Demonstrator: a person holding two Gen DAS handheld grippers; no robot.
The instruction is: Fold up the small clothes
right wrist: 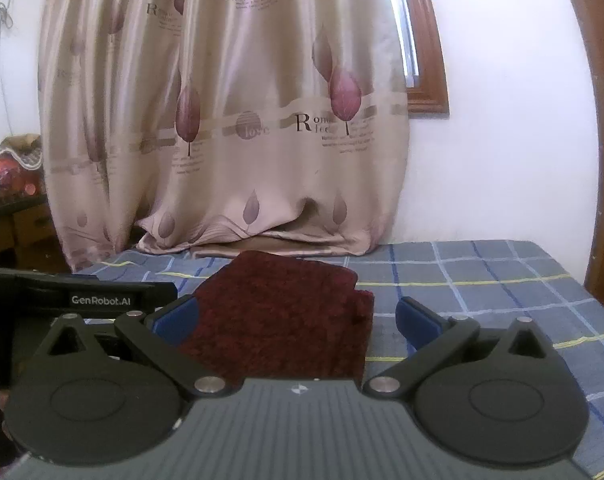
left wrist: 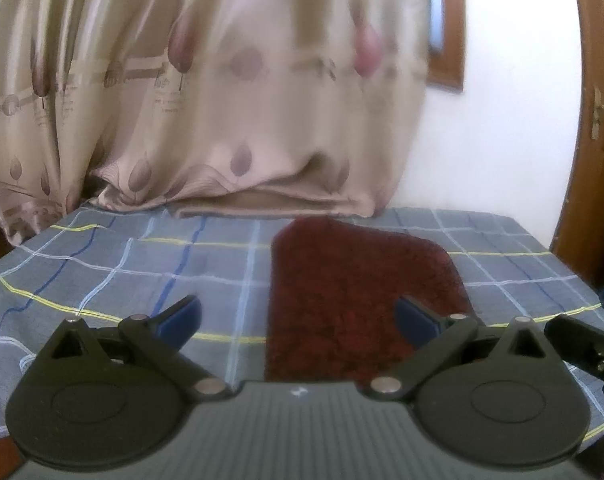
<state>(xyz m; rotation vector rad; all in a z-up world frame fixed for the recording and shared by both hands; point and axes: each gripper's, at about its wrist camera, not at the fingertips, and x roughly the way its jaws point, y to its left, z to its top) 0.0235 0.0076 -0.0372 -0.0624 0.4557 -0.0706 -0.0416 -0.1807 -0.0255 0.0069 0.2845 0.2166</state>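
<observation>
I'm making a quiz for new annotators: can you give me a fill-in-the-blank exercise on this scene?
1. The folded cloth on the bed is dark ____ in colour.
2. The left gripper and the right gripper both have their jaws ____, holding nothing.
3. The bed's sheet is blue-grey with a ____ pattern.
4. Behind the bed hangs a ____ printed with leaves.

Missing words: red; open; checked; curtain
</observation>
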